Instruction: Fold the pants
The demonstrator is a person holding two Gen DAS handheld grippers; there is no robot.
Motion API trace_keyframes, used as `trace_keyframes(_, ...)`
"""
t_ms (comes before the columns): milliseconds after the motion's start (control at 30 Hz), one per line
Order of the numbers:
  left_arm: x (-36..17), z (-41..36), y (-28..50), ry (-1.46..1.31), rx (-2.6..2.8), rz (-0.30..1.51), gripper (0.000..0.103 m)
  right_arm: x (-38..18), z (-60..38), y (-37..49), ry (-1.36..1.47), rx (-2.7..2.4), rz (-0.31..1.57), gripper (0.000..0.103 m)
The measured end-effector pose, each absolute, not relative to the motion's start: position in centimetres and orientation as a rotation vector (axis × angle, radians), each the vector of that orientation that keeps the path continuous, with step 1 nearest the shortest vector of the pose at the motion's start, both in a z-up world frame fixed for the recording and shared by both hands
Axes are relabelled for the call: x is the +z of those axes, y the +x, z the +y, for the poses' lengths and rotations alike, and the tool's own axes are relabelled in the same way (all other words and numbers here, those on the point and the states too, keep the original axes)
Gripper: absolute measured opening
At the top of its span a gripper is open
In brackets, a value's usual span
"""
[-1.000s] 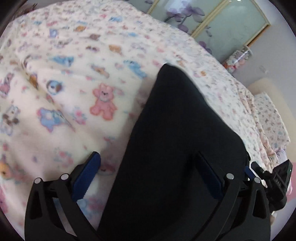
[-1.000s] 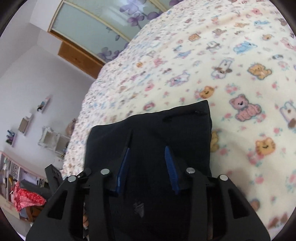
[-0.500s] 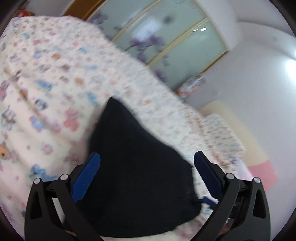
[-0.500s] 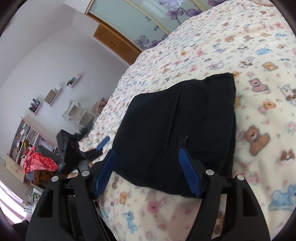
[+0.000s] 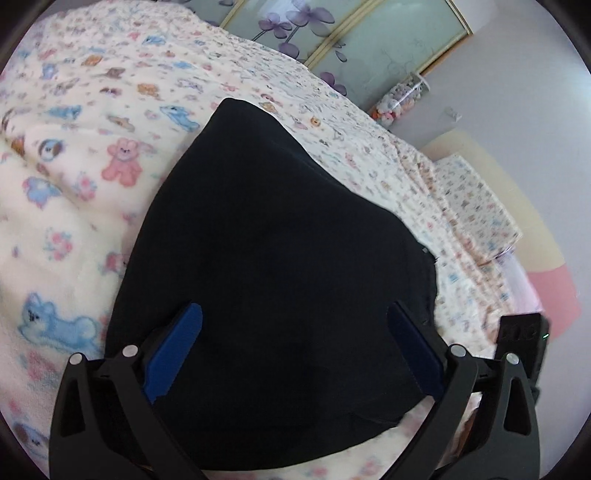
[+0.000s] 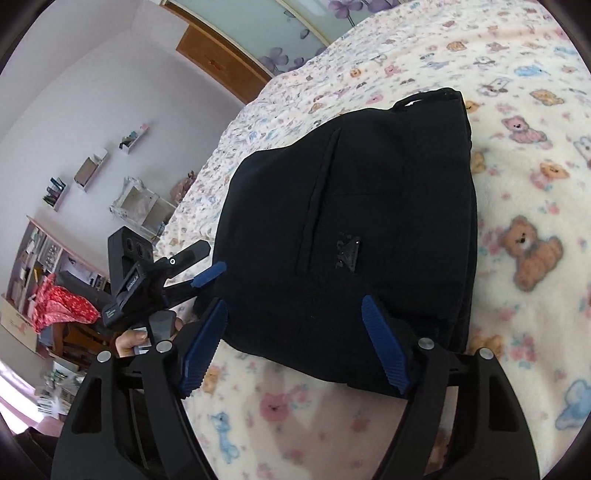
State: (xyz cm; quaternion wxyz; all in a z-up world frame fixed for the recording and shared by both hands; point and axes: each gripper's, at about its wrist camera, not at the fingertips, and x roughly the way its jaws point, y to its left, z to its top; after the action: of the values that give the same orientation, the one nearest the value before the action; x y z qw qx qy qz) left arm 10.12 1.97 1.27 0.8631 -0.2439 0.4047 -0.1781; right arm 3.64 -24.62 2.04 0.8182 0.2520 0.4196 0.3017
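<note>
The black pants [image 5: 280, 266] lie folded into a compact stack on the bed; in the right wrist view [image 6: 369, 221] a pocket seam and a small logo patch face up. My left gripper [image 5: 293, 343] is open and empty, its blue pads spread wide above the stack's near edge. It also shows in the right wrist view [image 6: 207, 264] at the stack's left edge. My right gripper [image 6: 293, 343] is open and empty, hovering over the stack's near edge. Its black body [image 5: 524, 332] shows at the right in the left wrist view.
The bed is covered by a cream blanket [image 5: 74, 192] printed with bears and animals [image 6: 532, 251]. Sliding wardrobe doors with purple flowers [image 5: 332, 33] stand behind. A pillow [image 5: 476, 199] lies at the right. Shelves and a red cloth [image 6: 59, 302] are left of the bed.
My right gripper opened, let go of the pants and drew back to the stack's near edge. My left gripper stayed open and swung above the stack.
</note>
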Motion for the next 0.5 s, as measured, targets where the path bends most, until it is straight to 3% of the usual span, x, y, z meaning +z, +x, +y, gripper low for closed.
trace_keyframes(200, 1.6, 0.7, 8.7, -0.382, -0.37, 0.777, 0.101, 2.4, -25.6, 3.7, 0.58, 0.688, 0.868, 0.078)
trace_keyframes(367, 2.4, 3.1, 6.3, -0.443, -0.371, 0.729, 0.101, 5.8, -30.3, 3.6, 0.654, 0.62, 0.748, 0.085)
trace_keyframes(500, 0.9, 5.3, 5.5, -0.575, -0.427, 0.663, 0.101, 3.9, -32.4, 6.4, 0.718, 0.562, 0.875, 0.085)
